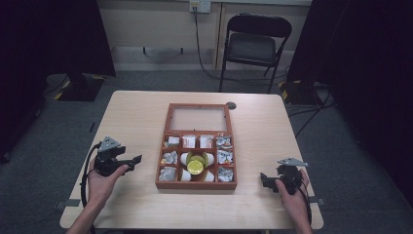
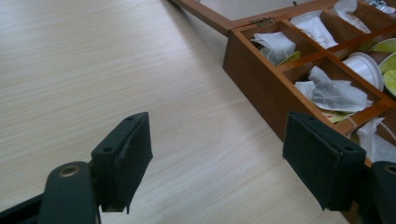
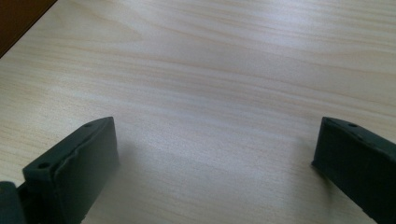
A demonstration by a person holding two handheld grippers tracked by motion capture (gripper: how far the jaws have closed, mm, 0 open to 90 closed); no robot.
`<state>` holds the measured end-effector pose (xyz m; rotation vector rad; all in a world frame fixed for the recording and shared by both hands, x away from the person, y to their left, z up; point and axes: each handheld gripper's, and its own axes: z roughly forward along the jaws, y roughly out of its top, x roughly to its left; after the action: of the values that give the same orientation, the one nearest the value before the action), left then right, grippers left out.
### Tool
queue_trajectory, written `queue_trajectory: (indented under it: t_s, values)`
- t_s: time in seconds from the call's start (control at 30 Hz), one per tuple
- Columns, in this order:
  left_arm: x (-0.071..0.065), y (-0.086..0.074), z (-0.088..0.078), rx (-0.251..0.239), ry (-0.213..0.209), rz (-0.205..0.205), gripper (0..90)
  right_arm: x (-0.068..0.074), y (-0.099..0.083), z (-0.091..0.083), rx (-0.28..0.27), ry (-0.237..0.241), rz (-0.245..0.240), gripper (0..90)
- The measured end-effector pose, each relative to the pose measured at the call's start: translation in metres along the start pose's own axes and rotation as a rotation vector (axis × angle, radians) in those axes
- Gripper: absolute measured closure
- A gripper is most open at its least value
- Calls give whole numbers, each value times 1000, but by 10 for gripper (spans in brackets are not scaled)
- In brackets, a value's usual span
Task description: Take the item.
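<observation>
Open reddish-brown wooden compartment box (image 1: 196,184) mid-table, long axis running away from the person, glass-paned lid (image 1: 198,118) laid flat at the far end. Left hand-held gripper (image 1: 138,159) just left of it, pointing at the box wall, jaws apart on nothing. Right hand-held gripper (image 1: 263,178) low over the pale wooden table (image 1: 136,112), jaws wide, nothing held.

- In the left gripper view, the wooden box (image 2: 266,88) is cut off by the top and right edges; its far compartments are out of frame.
- Beside that box, the left gripper (image 2: 217,163) hides the box's near corner behind one pad.
- In the high view, print on the packets (image 1: 189,142) inside the box is too small to read.
</observation>
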<state>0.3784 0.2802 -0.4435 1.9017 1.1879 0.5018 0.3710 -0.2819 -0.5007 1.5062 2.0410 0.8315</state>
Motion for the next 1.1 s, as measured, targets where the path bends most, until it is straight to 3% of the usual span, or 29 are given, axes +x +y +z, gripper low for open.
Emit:
queue_trajectory:
  t_s: [0.13,0.3,0.43,0.6,1.1]
  values:
    - [-6,2,1,1,-16,11,230,0,0,0,0,0,0,0]
    - [-16,9,4,2,-15,57,224,0,0,0,0,0,0,0]
    - [-25,14,9,2,-59,82,224,0,0,0,0,0,0,0]
    - [-33,19,12,-19,-76,87,224,0,0,0,0,0,0,0]
    - [-60,35,23,-13,-150,134,240,0,0,0,-1,0,0,0]
